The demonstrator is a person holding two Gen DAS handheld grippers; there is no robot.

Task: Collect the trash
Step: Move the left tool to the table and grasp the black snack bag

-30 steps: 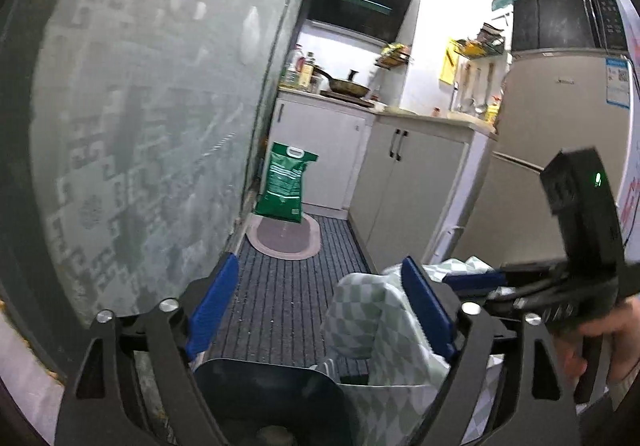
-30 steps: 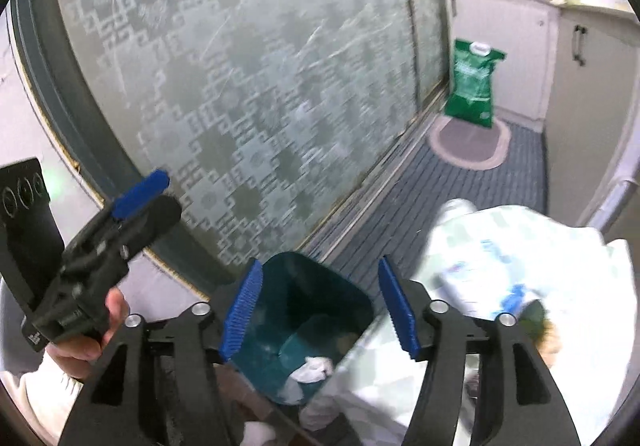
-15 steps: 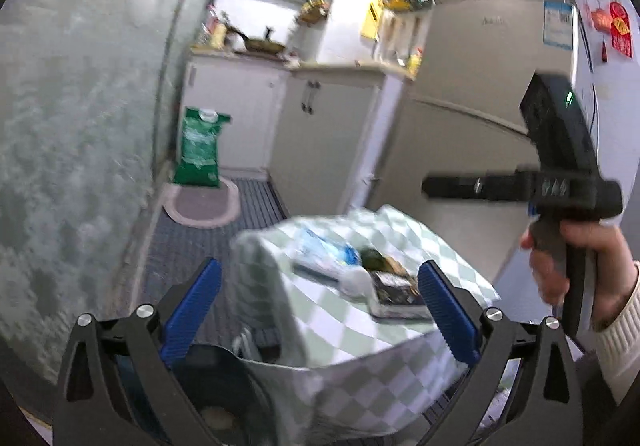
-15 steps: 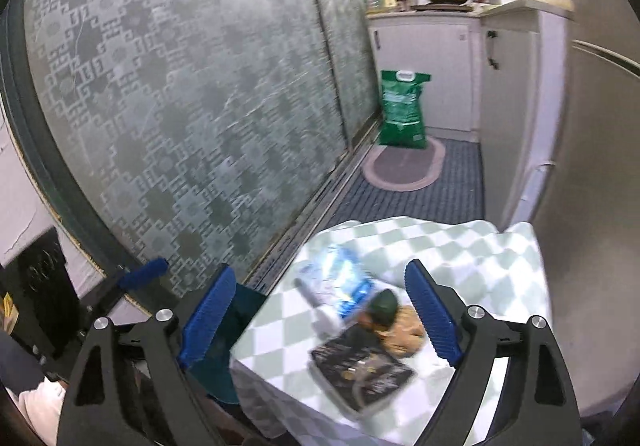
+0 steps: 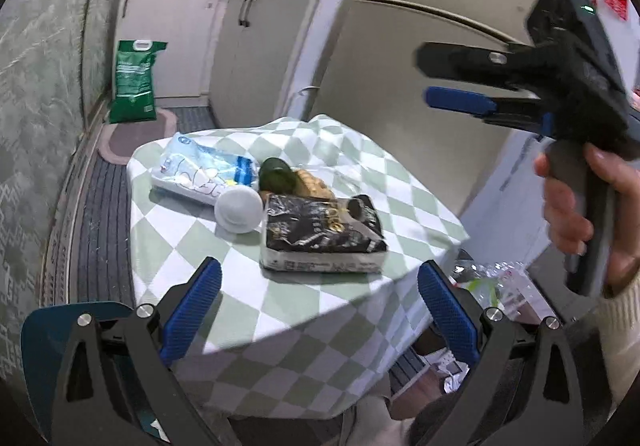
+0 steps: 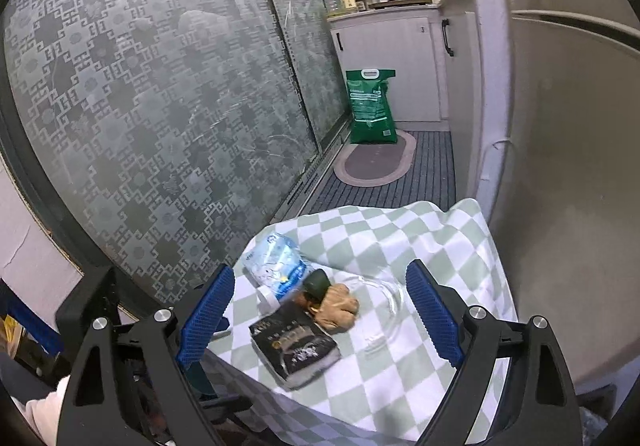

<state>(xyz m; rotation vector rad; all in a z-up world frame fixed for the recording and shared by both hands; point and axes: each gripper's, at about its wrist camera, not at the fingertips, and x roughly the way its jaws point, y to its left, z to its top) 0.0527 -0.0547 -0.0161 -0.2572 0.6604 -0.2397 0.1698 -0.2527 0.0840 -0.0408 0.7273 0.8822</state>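
Observation:
A small table with a green-and-white checked cloth [image 5: 320,310] [image 6: 452,246] holds the trash: a black packet [image 5: 322,236] [image 6: 294,346], a blue-and-white plastic wrapper [image 5: 200,170] [image 6: 276,262], a white cap [image 5: 239,206], a dark green piece [image 5: 276,174] [image 6: 316,284] and a brown crumpled lump [image 6: 338,308]. My left gripper [image 5: 316,306] is open and empty, just before the table's near edge. My right gripper [image 6: 316,310] is open and empty above the table; it also shows at the right of the left wrist view [image 5: 520,86].
A dark teal bin [image 5: 52,330] stands at the table's left, beside a frosted patterned sliding door [image 6: 160,106]. A fridge [image 6: 568,166] is on the right. White cabinets [image 6: 392,58], a green sack [image 6: 370,106] and an oval mat [image 6: 376,162] lie down the aisle.
Both grippers have risen and swung from the bin toward the table top. The trash on the cloth has come into full view. Both stay open.

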